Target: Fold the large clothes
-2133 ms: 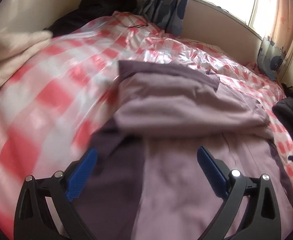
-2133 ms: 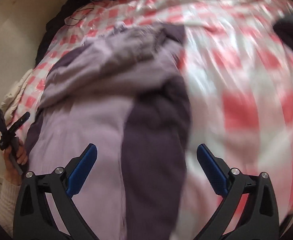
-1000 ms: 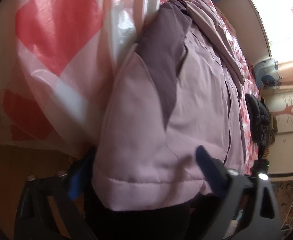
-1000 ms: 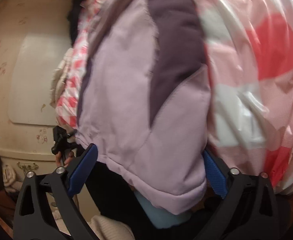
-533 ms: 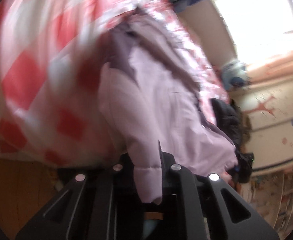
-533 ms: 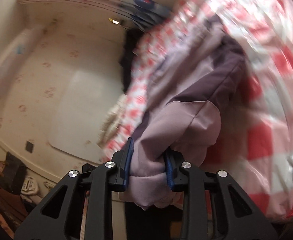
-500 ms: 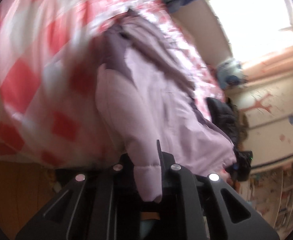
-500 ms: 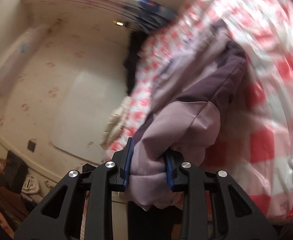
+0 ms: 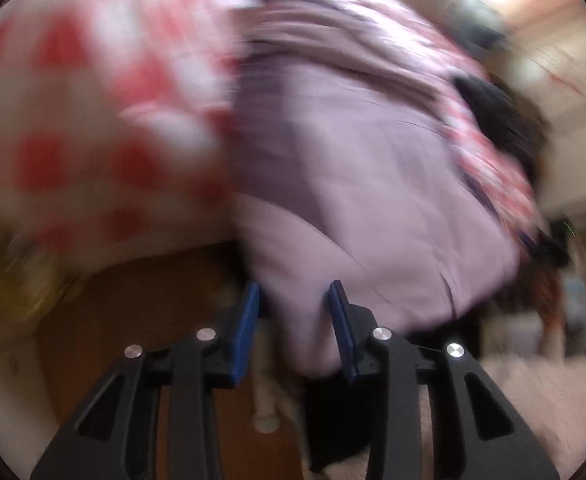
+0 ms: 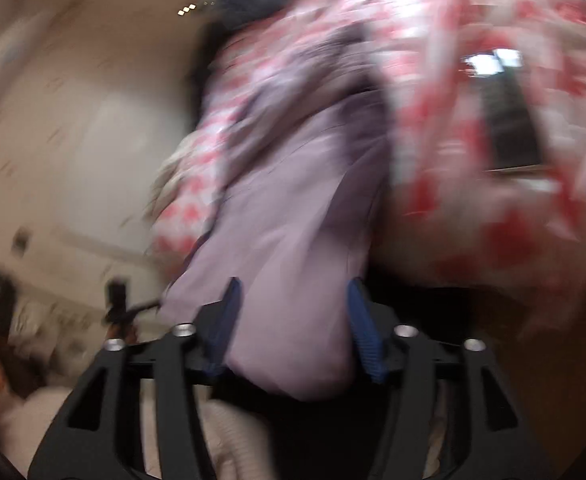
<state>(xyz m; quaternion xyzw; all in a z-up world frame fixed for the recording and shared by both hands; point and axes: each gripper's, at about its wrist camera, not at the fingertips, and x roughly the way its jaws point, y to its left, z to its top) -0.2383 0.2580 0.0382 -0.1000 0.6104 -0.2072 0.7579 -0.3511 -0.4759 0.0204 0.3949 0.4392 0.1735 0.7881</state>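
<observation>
A large lilac jacket (image 9: 373, 160) with dark purple side panels lies on a bed with a red and white checked cover (image 9: 73, 100), its hem hanging over the near edge. My left gripper (image 9: 293, 300) is shut on one hem corner. My right gripper (image 10: 293, 300) is shut on the other hem corner of the jacket (image 10: 293, 220), its blue pads a little wider apart. Both views are blurred by motion. The other gripper shows small at the edge of each view.
A dark garment (image 9: 505, 120) lies on the bed to the right of the jacket. A dark rectangular object (image 10: 513, 120) lies on the checked cover (image 10: 493, 200). A cream wall (image 10: 73, 120) stands to the left. Brown wooden floor (image 9: 133, 300) shows below the bed edge.
Both grippers went from open over the hem to shut on its two corners. Since then both views have swung and blurred, and the pads look slightly wider apart on the fabric.
</observation>
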